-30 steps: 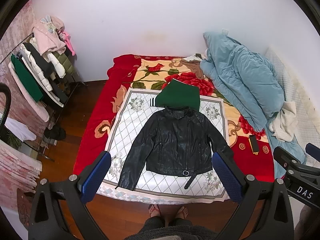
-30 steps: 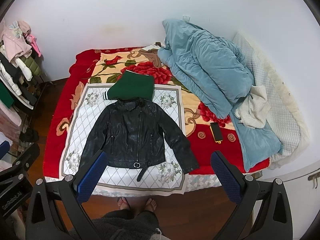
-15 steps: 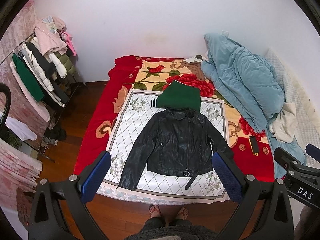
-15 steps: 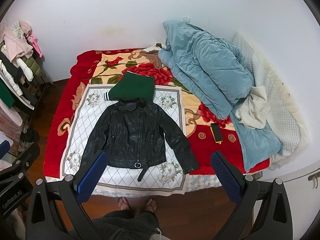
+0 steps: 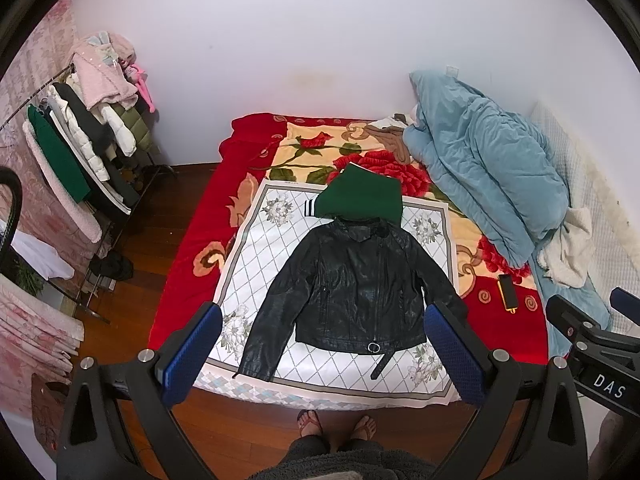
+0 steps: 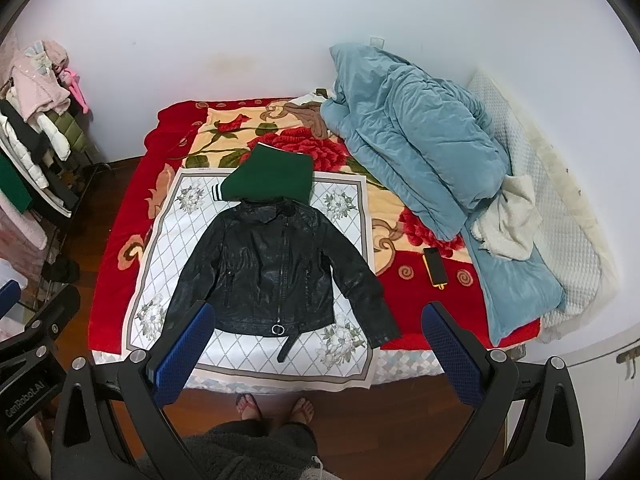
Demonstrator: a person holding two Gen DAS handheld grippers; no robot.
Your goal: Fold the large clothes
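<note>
- The bed with the red rose-patterned blanket (image 5: pixel 188 264) fills the centre of both views, with a rumpled pale blue quilt (image 5: pixel 492 184) heaped along its right side.
- A white diamond-patterned cloth with flower corners (image 5: pixel 260 248) lies over the blanket in mid-frame, serving as the folding surface.
- The black leather jacket with a diagonal zip (image 5: pixel 360 288) lies flat and face up on that cloth, sleeves spread down and outward, belt end loose at the hem; nothing on it is folded yet, so I judge the fold has not begun.
- A folded dark green garment with striped cuff (image 5: pixel 360 196) sits just above the jacket's collar, seemingly already done.
- The left gripper (image 5: pixel 320 352) hangs at lower frame with blue pads wide apart, empty.
- The right gripper (image 6: pixel 316 350) is likewise spread and empty, above the floor edge.
- A small dark phone with orange edge (image 5: pixel 507 287) rests at mid-right.
</note>
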